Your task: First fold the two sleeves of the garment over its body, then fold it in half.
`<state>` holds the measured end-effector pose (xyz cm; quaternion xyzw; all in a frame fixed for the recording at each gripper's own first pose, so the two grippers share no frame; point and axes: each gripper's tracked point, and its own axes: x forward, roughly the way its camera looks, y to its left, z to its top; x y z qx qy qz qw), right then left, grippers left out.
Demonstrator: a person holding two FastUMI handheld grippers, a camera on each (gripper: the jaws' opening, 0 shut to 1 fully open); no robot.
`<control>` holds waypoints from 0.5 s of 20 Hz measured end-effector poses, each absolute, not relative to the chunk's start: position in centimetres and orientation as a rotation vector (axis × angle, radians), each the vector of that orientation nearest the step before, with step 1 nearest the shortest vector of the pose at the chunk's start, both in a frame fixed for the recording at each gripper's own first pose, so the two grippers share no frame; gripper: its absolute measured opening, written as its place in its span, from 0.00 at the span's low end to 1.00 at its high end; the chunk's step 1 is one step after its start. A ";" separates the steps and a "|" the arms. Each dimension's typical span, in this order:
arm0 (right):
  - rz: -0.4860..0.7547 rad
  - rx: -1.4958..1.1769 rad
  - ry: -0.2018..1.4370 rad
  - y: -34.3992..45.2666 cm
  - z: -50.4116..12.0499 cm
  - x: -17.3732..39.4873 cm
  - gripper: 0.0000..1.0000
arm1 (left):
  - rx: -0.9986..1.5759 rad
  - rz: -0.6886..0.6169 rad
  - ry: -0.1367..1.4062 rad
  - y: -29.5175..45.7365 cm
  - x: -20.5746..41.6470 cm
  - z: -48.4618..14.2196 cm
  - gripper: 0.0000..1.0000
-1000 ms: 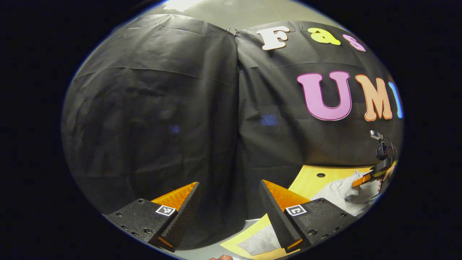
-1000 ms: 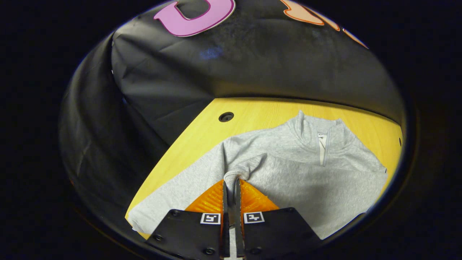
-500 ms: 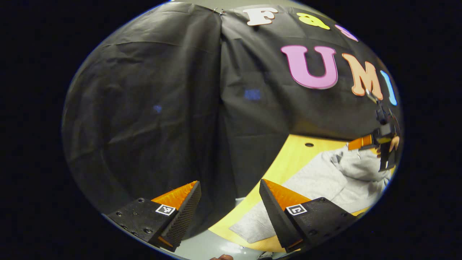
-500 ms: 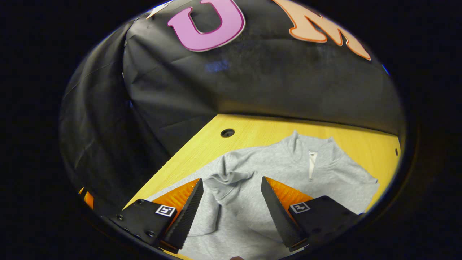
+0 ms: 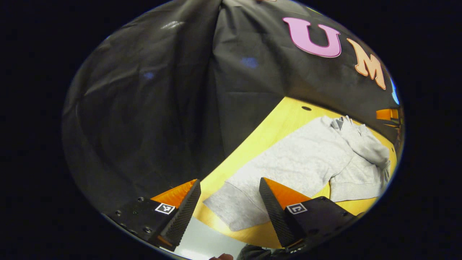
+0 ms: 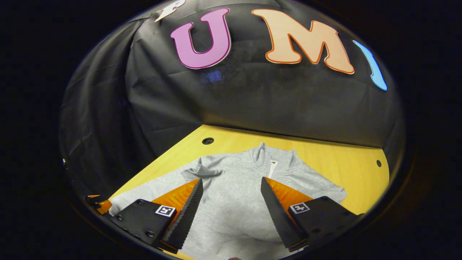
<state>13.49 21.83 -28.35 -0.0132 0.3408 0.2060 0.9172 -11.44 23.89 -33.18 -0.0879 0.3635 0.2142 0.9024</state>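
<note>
A grey zip-neck sweatshirt (image 6: 234, 187) lies flat on the yellow wooden table (image 6: 325, 159), collar (image 6: 269, 159) toward the far wall. One sleeve (image 6: 200, 171) lies bunched over its left shoulder. My right gripper (image 6: 231, 180) hangs open above the sweatshirt's chest, holding nothing. In the left gripper view the sweatshirt (image 5: 306, 159) stretches from far right toward me, the bunched sleeve (image 5: 364, 142) on top. Its ribbed near end (image 5: 225, 207) lies just beyond my open left gripper (image 5: 229, 182) at the table's edge. The right gripper (image 5: 388, 115) shows at the far right.
Black cloth walls close the table on the far and left sides. Small round holes (image 6: 207, 141) (image 6: 378, 163) sit in the tabletop near the back. Grey floor (image 5: 202, 243) shows below the table's near edge. Part of the left gripper (image 6: 101, 205) peeks in at the lower left of the right gripper view.
My right gripper opened, let go of the sleeve over the body and drew back and up. My left gripper tipped down toward the table, bringing the sweatshirt's near end between its fingers.
</note>
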 end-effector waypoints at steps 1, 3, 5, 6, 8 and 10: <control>0.411 -0.025 0.701 20.9 -28.2 13.4 0.99 | -0.197 0.447 0.764 23.6 -11.7 -33.8 0.96; 0.383 -0.011 0.698 19.2 -27.8 13.3 0.99 | -0.237 0.461 0.797 23.4 -11.9 -35.0 0.96; 0.362 0.003 0.689 17.7 -27.1 13.3 0.99 | -0.200 0.488 0.813 24.1 -12.3 -35.3 0.98; 0.353 0.004 0.683 16.9 -26.8 13.2 0.99 | -0.187 0.486 0.820 24.1 -12.2 -35.5 0.97; 0.338 0.003 0.674 15.3 -26.3 13.2 0.99 | -0.188 0.480 0.823 23.5 -12.1 -35.1 0.97; 0.318 0.010 0.664 13.7 -25.8 13.1 0.99 | -0.198 0.457 0.851 23.0 -11.8 -34.8 0.82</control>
